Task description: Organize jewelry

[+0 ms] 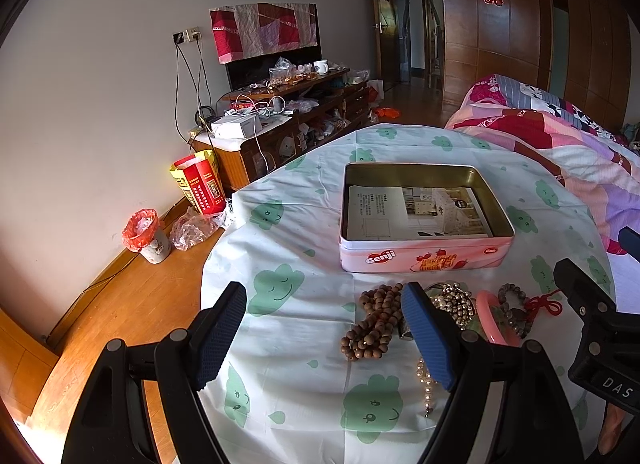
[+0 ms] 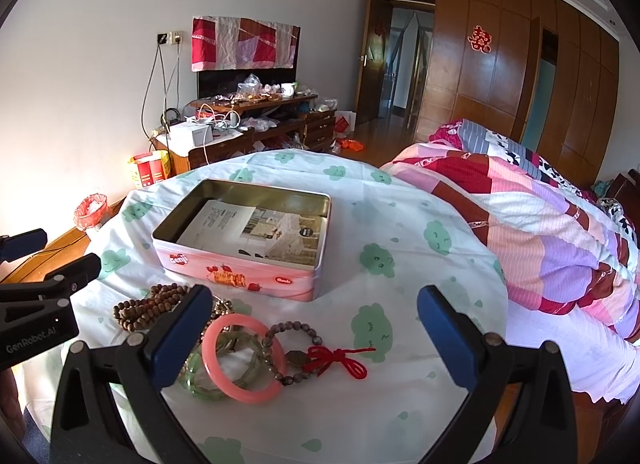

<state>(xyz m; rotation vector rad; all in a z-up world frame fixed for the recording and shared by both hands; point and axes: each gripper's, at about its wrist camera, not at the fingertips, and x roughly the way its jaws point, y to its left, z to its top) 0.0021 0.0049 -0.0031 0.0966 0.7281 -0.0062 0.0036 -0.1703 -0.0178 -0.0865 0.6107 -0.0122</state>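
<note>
Cloud-print cloth covers my counter (image 2: 400, 223), where the jewelry pile (image 2: 240, 348) lies just before the open tin (image 2: 248, 240), bed (image 2: 540, 223) alongside, and I hold both tongs, left (image 1: 326, 338) and right (image 2: 314, 338), spread empty above it.

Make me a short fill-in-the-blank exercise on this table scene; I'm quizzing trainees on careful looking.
1. The tin holds no jewelry, only a printed ____.
2. The pink bangle lies partly on top of a ____ bangle.
3. The grey bead bracelet carries a knotted cord coloured ____.
4. Both the left gripper and the right gripper are ____.

Missing words: leaflet; green; red; open
</note>
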